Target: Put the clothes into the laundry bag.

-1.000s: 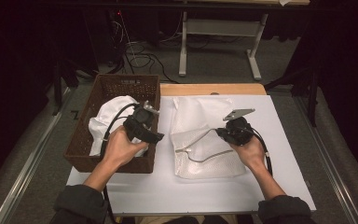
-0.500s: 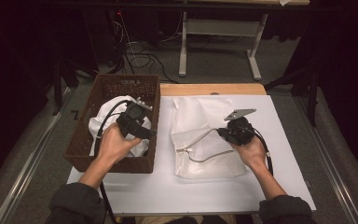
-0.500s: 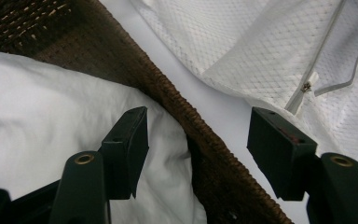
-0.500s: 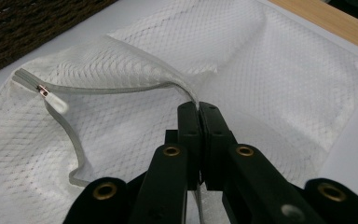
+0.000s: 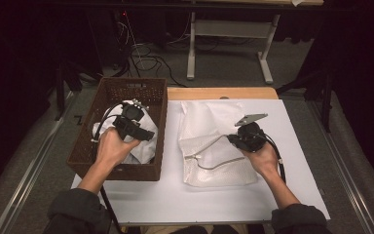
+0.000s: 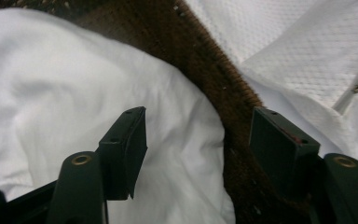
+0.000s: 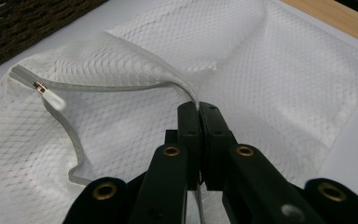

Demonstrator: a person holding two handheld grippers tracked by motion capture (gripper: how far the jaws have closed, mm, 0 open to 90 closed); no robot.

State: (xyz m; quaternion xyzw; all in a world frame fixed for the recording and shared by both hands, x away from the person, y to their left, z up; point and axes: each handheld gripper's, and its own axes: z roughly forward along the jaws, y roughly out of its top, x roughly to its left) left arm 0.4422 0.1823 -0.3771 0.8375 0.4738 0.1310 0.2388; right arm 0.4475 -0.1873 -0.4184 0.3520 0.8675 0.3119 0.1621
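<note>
A brown wicker basket (image 5: 126, 90) at the table's left holds a crumpled white cloth (image 5: 143, 148). My left gripper (image 5: 145, 131) hovers over that cloth (image 6: 74, 84) with its jaws open (image 6: 198, 140) and nothing between them; the basket's right wall (image 6: 214, 79) runs just ahead. To the right a white mesh laundry bag (image 5: 214, 146) lies flat on the white board. My right gripper (image 5: 231, 140) is shut (image 7: 198, 109) on the bag's upper edge beside the grey zipper (image 7: 98, 87), holding the mouth lifted. The zipper pull (image 7: 42, 87) sits at the far left end.
The white board (image 5: 199, 200) covers the table; a wooden strip (image 5: 221, 92) shows behind it. Beyond the table stand a metal frame (image 5: 229, 29) and floor cables (image 5: 141, 53). Cables trail from both grippers along the forearms.
My left hand has shifted leftward, from near the basket's right wall to farther over the white cloth. The right hand and the mesh bag stay as they were.
</note>
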